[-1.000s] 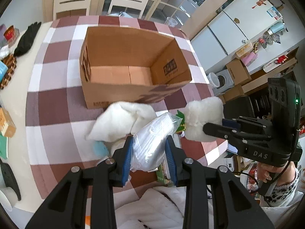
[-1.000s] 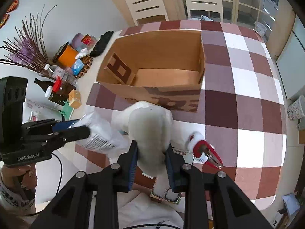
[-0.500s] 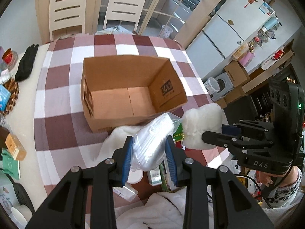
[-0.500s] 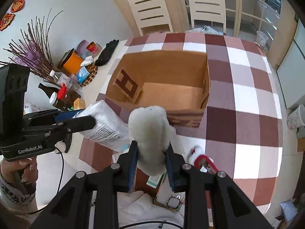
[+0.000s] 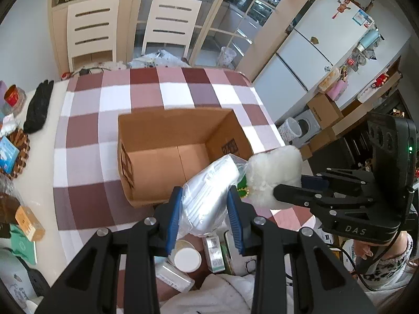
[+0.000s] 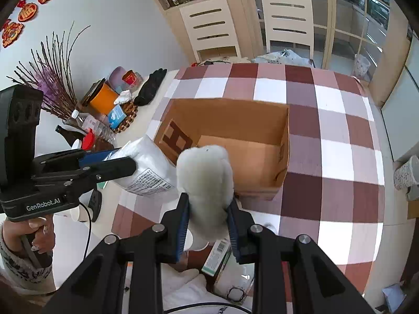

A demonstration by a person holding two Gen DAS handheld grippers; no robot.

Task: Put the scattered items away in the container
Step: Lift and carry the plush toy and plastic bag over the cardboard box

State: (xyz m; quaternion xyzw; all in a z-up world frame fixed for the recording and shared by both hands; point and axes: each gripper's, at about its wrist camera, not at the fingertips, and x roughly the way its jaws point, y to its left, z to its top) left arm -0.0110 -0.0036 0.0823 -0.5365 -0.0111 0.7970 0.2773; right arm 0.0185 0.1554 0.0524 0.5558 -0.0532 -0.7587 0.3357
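Note:
An open cardboard box (image 5: 167, 154) stands on the checked tablecloth; it also shows in the right wrist view (image 6: 235, 141). My left gripper (image 5: 205, 216) is shut on a clear plastic bag of white items (image 5: 209, 193), held high over the box's near edge; the bag also shows in the right wrist view (image 6: 146, 167). My right gripper (image 6: 207, 219) is shut on a white fluffy plush (image 6: 205, 178), held just right of the bag; the plush also shows in the left wrist view (image 5: 272, 175).
Below the grippers lie a white-lidded cup (image 5: 187, 257), small packets (image 5: 214, 253) and white cloth (image 5: 225, 295). Bottles, a basket and a black glove (image 6: 150, 86) crowd the table's left side. Chairs (image 5: 167, 23) stand behind the table.
Both grippers have risen with their loads and moved toward the box. The box now looks smaller and farther below, and more of the room shows.

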